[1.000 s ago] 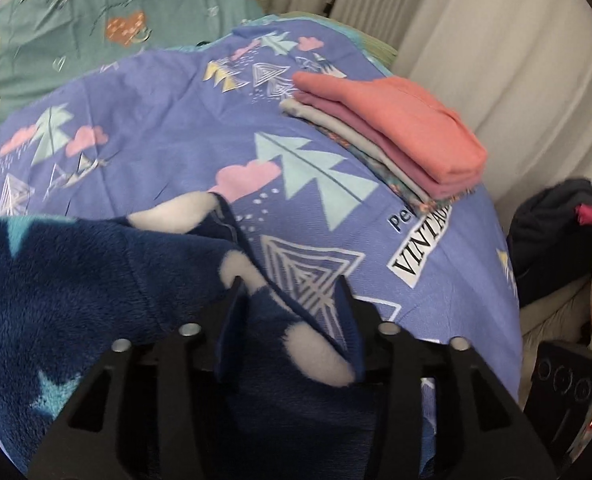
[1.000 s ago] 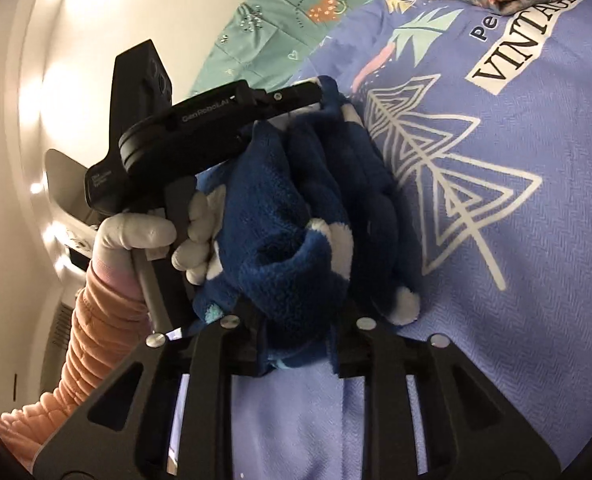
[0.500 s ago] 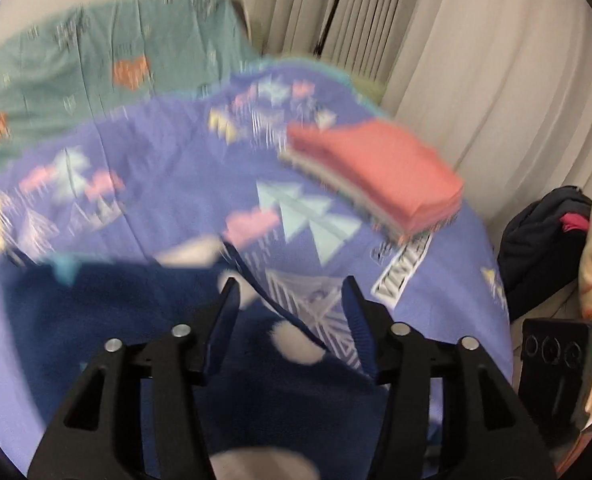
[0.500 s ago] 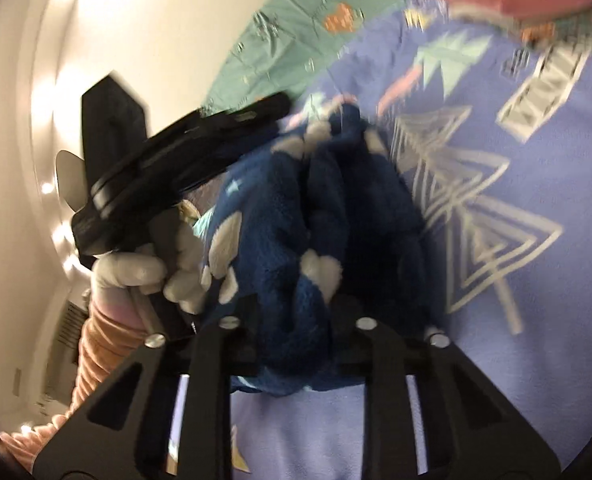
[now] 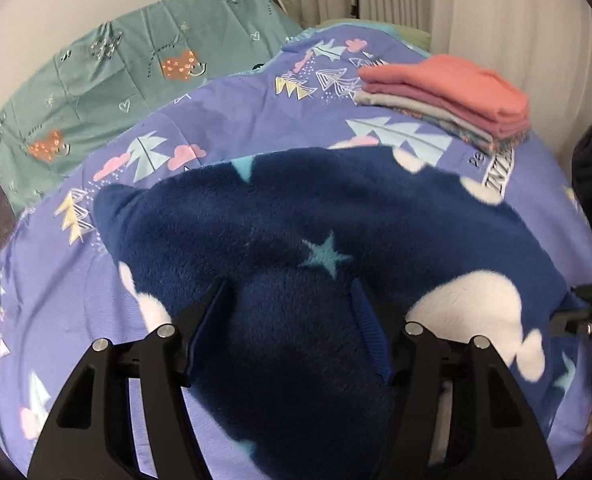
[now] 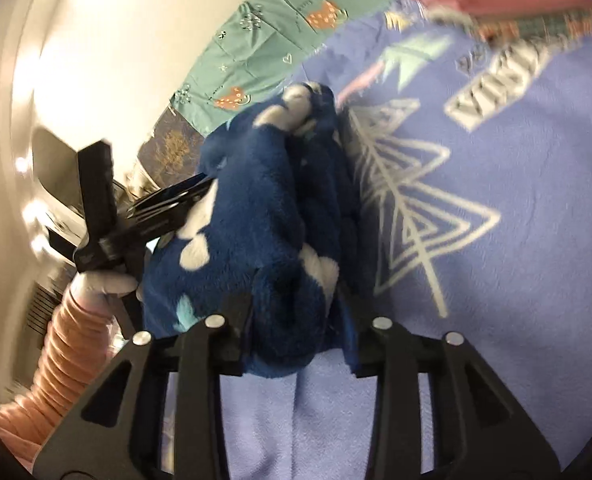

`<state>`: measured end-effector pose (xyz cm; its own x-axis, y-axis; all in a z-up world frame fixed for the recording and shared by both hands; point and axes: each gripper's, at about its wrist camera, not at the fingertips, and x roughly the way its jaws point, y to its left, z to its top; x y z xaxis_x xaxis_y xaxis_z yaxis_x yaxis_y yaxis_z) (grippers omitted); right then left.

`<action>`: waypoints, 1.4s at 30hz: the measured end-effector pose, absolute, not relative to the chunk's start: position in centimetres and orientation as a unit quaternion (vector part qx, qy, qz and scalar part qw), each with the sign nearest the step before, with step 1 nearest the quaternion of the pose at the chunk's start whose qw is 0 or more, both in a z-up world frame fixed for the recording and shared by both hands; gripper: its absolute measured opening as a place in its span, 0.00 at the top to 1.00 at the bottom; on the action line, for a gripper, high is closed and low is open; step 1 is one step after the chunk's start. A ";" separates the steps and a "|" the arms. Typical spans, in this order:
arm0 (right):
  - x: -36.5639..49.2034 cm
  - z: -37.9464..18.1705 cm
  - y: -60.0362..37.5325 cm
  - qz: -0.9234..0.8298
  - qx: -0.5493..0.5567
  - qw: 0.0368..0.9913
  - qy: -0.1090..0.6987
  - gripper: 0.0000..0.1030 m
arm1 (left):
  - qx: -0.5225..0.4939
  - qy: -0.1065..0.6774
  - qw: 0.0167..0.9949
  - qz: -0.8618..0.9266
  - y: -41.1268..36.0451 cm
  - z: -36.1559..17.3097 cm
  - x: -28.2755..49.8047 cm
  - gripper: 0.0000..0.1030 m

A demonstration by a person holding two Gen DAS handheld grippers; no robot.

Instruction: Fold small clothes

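While both of your claws are parting, note first the bed, whose purple printed cover (image 5: 224,128) fills both views, with a teal sheet (image 5: 128,68) across the upper left of the left wrist view.

Next in size is the task item: a dark blue fleece garment (image 5: 335,232) with white patches and pale stars. In the left wrist view it lies spread across the middle of the frame on the cover, its long axis running roughly left to right, and it continues down between the fingers of your left claw (image 5: 292,308). Those fingers stand wide and are opening; fleece lies between them, but the pads do not appear to press it.

In the right wrist view the same garment (image 6: 264,216) is bunched into a ridge running from the lower centre up toward the upper centre. Your right claw (image 6: 296,320) has the near end of that ridge between its fingers, jaws easing apart; the fabric fills the gap, so I judge contact is not yet lost.

A folded stack (image 5: 451,96), pink on top, sits upper right, well apart from the garment.

Judgement: the garment lies directly ahead of both claws. Your right claw is nearer the stack's side.
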<state>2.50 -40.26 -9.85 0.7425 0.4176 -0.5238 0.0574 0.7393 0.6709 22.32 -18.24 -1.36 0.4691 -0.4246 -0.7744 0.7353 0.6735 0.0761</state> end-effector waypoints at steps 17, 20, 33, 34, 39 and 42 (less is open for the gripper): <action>3.8 -9.2 -35.8 0.078 0.230 0.910 0.336 0.67 | 0.170 0.387 0.841 -0.338 -19.2 -2.1 23.4 0.21; 3.7 -8.9 -34.9 0.058 0.195 0.918 0.342 0.67 | 0.179 0.375 0.849 -0.326 -20.4 -2.8 23.2 0.17; 3.8 -9.6 -35.0 0.076 0.215 0.908 0.350 0.67 | 0.170 0.272 0.890 -0.325 -10.2 3.5 10.6 0.03; 3.7 -9.6 -34.9 0.076 0.211 0.910 0.349 0.67 | 0.167 0.278 0.888 -0.325 -9.4 3.3 9.5 0.01; 3.7 -9.5 -34.6 0.072 0.207 0.912 0.347 0.67 | 0.169 0.331 0.880 -0.296 -8.3 -0.3 5.3 0.01; 3.6 -9.3 -34.5 0.069 0.207 0.912 0.348 0.67 | 0.197 0.364 0.868 -0.274 -10.4 -3.4 5.5 0.01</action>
<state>3.63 -34.50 -9.34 0.7483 0.2699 -0.6060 0.0176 0.9051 0.4248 5.52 -10.39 -3.45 0.5847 -0.3328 -0.7398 0.6201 0.7713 0.1431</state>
